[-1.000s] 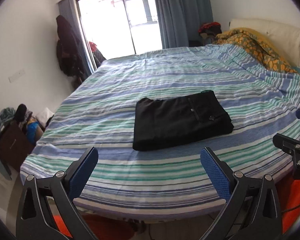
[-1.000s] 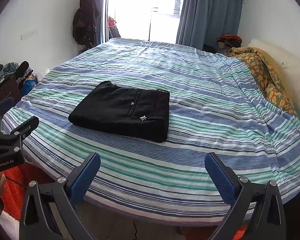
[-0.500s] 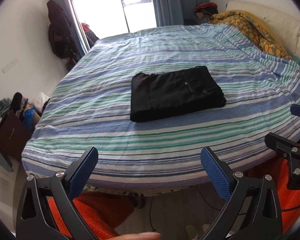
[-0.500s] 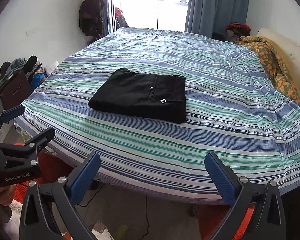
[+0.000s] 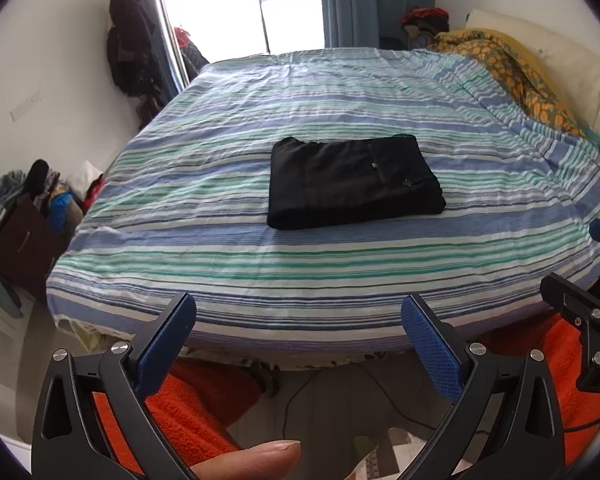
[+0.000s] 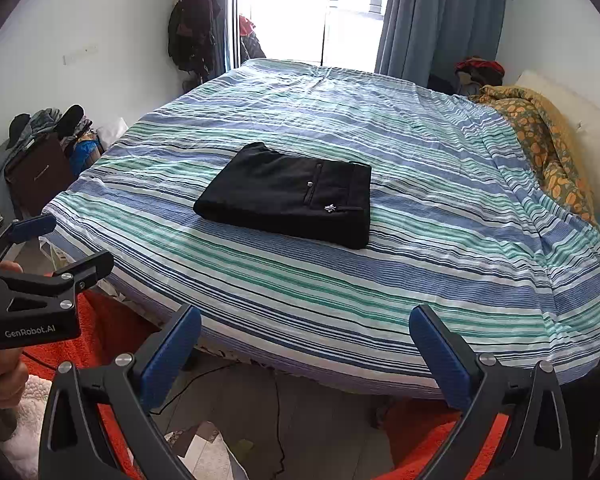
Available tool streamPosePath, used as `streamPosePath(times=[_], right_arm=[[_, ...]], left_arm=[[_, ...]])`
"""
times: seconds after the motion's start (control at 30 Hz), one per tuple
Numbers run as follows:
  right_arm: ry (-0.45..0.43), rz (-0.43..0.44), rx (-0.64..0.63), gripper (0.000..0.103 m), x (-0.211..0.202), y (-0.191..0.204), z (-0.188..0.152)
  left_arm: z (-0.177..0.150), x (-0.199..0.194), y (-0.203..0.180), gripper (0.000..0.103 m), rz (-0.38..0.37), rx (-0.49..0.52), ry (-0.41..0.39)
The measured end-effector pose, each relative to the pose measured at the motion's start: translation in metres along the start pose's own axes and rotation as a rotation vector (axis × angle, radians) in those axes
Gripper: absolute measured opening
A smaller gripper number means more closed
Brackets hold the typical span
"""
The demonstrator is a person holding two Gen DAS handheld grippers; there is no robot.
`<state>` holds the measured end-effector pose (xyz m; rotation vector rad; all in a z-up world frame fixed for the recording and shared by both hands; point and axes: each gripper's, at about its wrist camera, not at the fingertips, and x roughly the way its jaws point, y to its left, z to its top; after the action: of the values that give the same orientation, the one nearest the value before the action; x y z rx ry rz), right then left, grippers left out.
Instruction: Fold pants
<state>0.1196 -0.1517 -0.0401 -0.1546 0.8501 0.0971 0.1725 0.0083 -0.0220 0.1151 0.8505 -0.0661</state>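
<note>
Folded black pants are lying mid-bed; left gripper and right gripper are both gaping wide, empty, near the bed's edge

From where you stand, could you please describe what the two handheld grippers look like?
Both match: the left gripper and right gripper have black frames with triangular cut-outs, silver bolt heads and jaws faced with textured blue pads. The right wrist view shows white "GenRobot.AI" lettering on the left one's side.

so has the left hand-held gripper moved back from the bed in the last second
Yes. The left hand-held gripper has pulled back and up: the bed's near edge, earlier hidden behind its fingers, now shows with floor beneath. The folded pants lie farther off.
</note>
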Motion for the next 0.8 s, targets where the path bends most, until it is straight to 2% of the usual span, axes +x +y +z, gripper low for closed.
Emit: streamPosePath(times=[0.8], right_arm=[[-0.004, -0.029, 0.009, 0.103, 0.0017, -0.0021, -0.0003]], left_arm=[[-0.0049, 0.0029, -0.0007, 0.102, 0.012, 0.010, 0.013]])
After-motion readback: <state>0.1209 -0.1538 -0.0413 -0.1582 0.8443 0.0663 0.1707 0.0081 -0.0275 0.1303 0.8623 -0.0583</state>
